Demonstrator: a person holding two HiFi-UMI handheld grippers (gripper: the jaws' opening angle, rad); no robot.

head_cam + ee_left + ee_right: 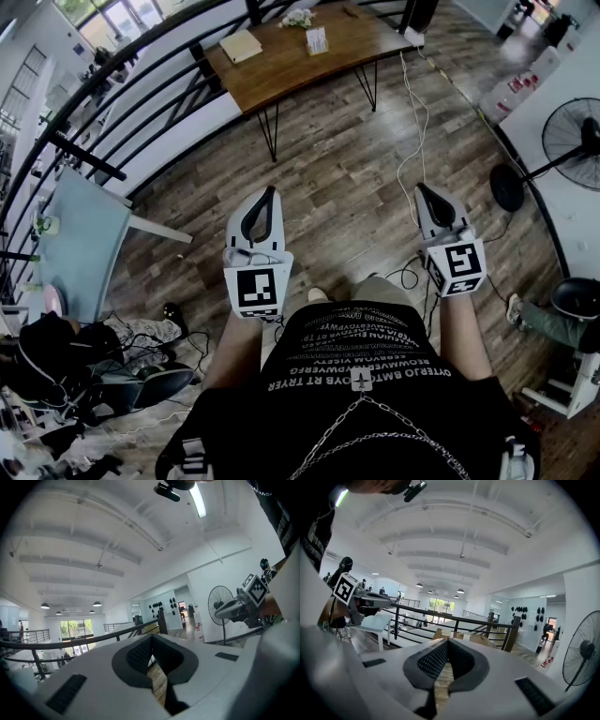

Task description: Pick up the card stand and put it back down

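Approach step; pick not yet begun. Left claw [271,192] and right claw [422,188] both closed tip to tip, empty. Card stand [317,39] upright on tabletop [281,70], well apart ahead. Next move, judged: close distance, open one claw, align on stand.

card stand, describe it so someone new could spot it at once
Find the wooden table beside the curved railing. The card stand sits near its middle, beside the flowers. It is the upright printed card; the tan pad lies flat.
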